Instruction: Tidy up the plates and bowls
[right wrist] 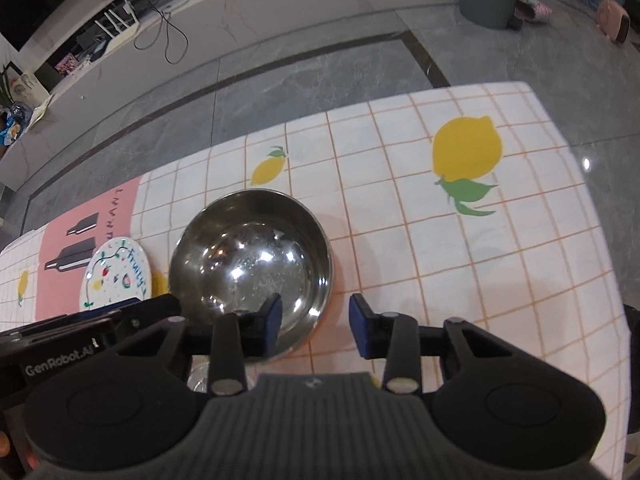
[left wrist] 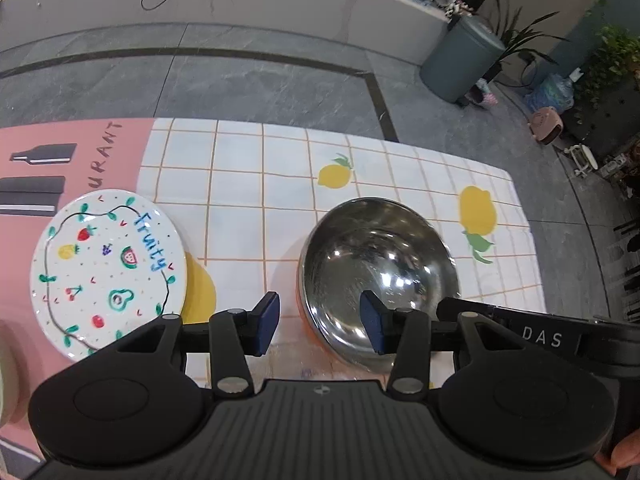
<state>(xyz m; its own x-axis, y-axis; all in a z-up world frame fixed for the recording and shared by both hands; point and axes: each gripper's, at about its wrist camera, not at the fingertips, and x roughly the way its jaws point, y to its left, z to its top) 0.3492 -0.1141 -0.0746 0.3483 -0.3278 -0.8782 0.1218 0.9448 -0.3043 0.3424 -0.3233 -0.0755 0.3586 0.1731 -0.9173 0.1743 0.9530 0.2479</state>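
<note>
Steel bowl (left wrist: 378, 276) sits upright on the table (left wrist: 248, 184), toward the near edge and right of the cloth's middle, empty and shiny inside. Painted plate (left wrist: 108, 276), lettered "Fruity", lies flat to its left by the near edge, where the pink print meets the white grid. Plate and bowl are near each other but apart, not stacked.

Left gripper (left wrist: 320, 320) hangs over the bowl's left rim, jaws about half open. One pad shows inside the bowl, the other outside it on the cloth side. Pads not seen pressing on the wall; nothing gripped.

Right gripper (right wrist: 316, 326) straddles the bowl's right rim the same way: one finger over the inside, one outside. Gap is narrower than the left one's. No contact with the rim can be made out, so counted as holding nothing.

Progress, as a judgement: early. Nothing looks grouped or nested. No rack, tray or stack appears in either view, so the destination cannot be told. Both claws are lined up on the bowl, which suggests a two-handed lift of it is the step in hand. Left to do: grip it, move it, then deal with the plate.

A pale edge at the far left of the left wrist view cannot be identified.
</note>
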